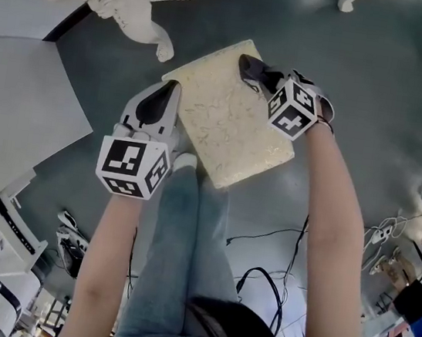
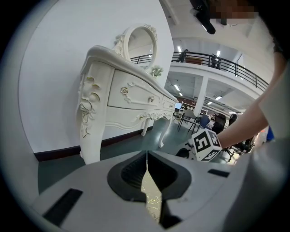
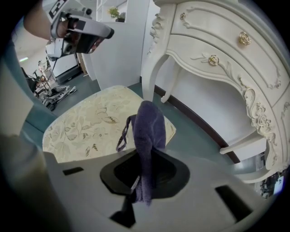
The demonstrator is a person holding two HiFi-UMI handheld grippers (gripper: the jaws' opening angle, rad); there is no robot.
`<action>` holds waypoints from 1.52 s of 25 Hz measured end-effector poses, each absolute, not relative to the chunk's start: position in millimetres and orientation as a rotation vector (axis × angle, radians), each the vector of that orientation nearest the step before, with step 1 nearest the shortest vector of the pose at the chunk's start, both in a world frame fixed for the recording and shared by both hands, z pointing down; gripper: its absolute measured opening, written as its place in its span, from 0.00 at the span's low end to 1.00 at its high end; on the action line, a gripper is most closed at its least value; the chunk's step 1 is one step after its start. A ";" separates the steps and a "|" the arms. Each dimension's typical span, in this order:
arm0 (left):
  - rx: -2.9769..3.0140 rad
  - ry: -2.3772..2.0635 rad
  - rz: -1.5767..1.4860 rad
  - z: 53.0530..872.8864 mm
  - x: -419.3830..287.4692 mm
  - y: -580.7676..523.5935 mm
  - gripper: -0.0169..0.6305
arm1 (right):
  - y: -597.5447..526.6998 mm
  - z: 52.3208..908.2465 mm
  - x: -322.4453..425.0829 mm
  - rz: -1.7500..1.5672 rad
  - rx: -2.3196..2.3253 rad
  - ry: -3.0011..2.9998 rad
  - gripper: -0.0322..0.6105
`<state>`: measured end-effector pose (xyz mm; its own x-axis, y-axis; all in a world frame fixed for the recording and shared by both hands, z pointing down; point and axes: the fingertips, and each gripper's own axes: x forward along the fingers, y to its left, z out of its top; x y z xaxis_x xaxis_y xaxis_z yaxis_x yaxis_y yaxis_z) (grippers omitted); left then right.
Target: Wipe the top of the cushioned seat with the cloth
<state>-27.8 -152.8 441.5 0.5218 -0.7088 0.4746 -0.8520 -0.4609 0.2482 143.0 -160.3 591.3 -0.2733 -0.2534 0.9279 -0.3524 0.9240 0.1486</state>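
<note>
Right gripper clamps the purple cloth at the cushioned seat's far corner. Left gripper, jaws together and empty, sits beside its left edge. Wiping likely starts here: press the cloth down and drag it across the top.

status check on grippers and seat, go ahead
Left gripper shut, empty, at left edge of seat. Right gripper shut on purple cloth at the far corner. White dressing table leg close by.
</note>
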 end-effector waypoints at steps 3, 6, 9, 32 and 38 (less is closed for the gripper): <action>2.317 -1.267 0.422 440.0 -21.6 -149.1 0.04 | -149.4 591.8 148.7 0.111 0.443 -1.869 0.11; 2.323 -1.261 0.421 438.8 -16.0 -146.1 0.04 | -140.2 592.4 154.3 0.121 0.447 -1.867 0.11; 2.327 -1.253 0.422 438.5 -11.3 -142.9 0.04 | -132.5 593.4 158.7 0.135 0.451 -1.867 0.11; 2.361 -1.182 0.435 433.2 15.3 -118.0 0.04 | -57.7 596.2 196.8 0.232 0.515 -1.828 0.11; 2.378 -1.157 0.436 430.0 23.5 -112.1 0.04 | -36.7 595.5 207.2 0.246 0.515 -1.807 0.11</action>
